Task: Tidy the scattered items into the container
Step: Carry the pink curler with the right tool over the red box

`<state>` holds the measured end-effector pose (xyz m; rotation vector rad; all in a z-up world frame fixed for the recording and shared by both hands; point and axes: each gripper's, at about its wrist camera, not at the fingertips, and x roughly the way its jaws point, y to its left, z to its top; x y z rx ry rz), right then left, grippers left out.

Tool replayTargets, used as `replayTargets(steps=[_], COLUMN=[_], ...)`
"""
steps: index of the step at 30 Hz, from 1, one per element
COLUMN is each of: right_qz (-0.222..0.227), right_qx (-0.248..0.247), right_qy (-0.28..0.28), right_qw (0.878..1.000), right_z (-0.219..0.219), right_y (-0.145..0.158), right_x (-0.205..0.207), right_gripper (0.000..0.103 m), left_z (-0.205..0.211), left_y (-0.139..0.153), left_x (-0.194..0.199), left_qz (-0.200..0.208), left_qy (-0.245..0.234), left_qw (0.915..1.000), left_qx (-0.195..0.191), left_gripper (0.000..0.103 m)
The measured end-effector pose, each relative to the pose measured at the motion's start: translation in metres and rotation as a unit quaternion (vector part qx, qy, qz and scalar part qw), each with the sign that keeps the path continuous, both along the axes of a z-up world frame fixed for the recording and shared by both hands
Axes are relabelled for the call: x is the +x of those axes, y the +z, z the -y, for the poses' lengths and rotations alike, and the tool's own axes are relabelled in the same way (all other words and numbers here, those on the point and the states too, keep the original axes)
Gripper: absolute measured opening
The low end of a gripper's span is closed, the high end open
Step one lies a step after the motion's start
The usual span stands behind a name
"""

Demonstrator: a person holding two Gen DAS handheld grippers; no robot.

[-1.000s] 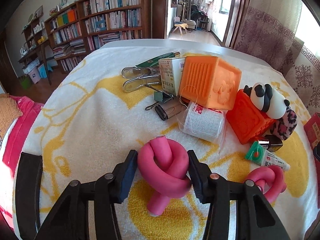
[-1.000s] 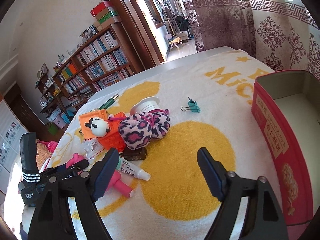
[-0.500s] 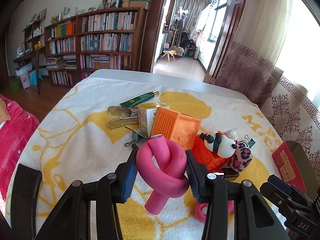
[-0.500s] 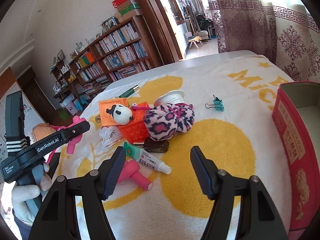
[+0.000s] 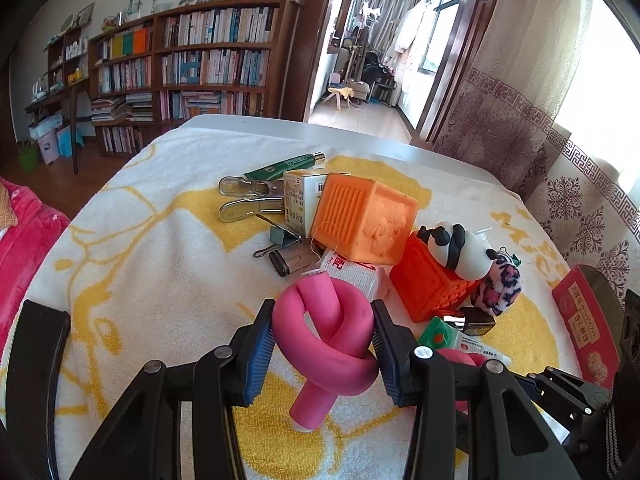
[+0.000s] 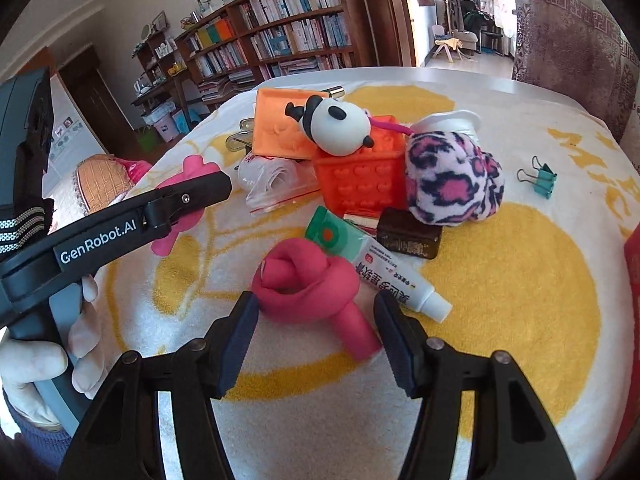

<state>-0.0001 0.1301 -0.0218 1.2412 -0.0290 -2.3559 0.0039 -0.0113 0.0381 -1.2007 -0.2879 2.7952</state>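
Observation:
My left gripper [image 5: 322, 320] is shut on a pink knotted foam curler [image 5: 320, 360], held just above the yellow-and-white towel [image 5: 160, 280]. In the right wrist view that curler [image 6: 196, 166] shows behind the left gripper's finger [image 6: 192, 196]. A second pink knotted curler [image 6: 308, 280] lies on the towel. My right gripper [image 6: 315, 308] straddles its near end with its jaws closing, and the pads stand clear of it. The red tin container [image 5: 580, 320] sits at the right.
A pile lies beyond: orange cube [image 5: 360, 220], panda toy [image 6: 340, 124], leopard pouch [image 6: 452, 176], ointment tube [image 6: 380, 272] against the second curler, dark box [image 6: 408, 232], metal clips [image 5: 248, 196]. A teal binder clip [image 6: 544, 180] lies apart. A person's hand [image 6: 36, 368] holds the left gripper.
My right gripper has swung left and down over the second curler, rolled, and its jaws have narrowed. The left gripper tilted up a little, still holding its curler.

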Motion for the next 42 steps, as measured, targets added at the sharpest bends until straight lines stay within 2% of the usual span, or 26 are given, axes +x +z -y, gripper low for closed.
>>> replayTargets(steps=[3, 5, 10, 16, 19, 23, 29, 32, 37, 42], right_qz=[-0.002, 0.0, 0.001, -0.061, -0.094, -0.115, -0.155, -0.158, -0.161, -0.154], right_qx=[0.002, -0.012, -0.04, -0.049, -0.045, -0.054, -0.026, -0.028, -0.006, 0.01], right_qy=[0.003, 0.001, -0.011, -0.018, -0.047, -0.098, -0.19, -0.237, -0.309, -0.366], right_qw=[1.0, 1.0, 0.999, 0.997, 0.993, 0.987, 0.969, 0.958, 0.937, 0.918], right_z=[0.002, -0.003, -0.015, -0.019, -0.028, -0.055, -0.113, -0.151, -0.205, -0.248], right_y=[-0.001, -0.001, 0.001, 0.024, 0.035, 0.046, 0.07, 0.078, 0.081, 0.08], right_x=[-0.001, 0.0, 0.004, 0.027, 0.038, 0.058, 0.085, 0.097, 0.115, 0.12], right_gripper=[0.061, 0.055, 0.049, 0.049, 0.049, 0.049, 0.049, 0.049, 0.049, 0.049], left_z=[-0.003, -0.002, 0.001, -0.007, -0.012, -0.018, -0.046, -0.07, -0.12, -0.179], left_y=[-0.001, -0.001, -0.001, 0.008, 0.007, 0.003, 0.013, 0.023, 0.043, 0.063], left_x=[0.001, 0.001, 0.0, 0.007, 0.007, 0.005, 0.014, 0.021, 0.027, 0.029], left_qz=[0.0, 0.0, 0.003, -0.02, -0.019, -0.006, -0.014, -0.019, -0.025, -0.035], left_qy=[-0.004, -0.003, 0.004, -0.009, -0.014, -0.023, -0.059, -0.094, -0.156, -0.217], left_qw=[1.0, 1.0, 1.0, 0.9998, 0.9997, 0.9997, 0.9981, 0.9954, 0.9875, 0.9756], left_qx=[-0.001, -0.001, 0.003, -0.004, -0.01, -0.009, -0.005, 0.001, 0.001, -0.001], left_gripper=[0.048, 0.048, 0.048, 0.048, 0.048, 0.048, 0.048, 0.048, 0.048, 0.048])
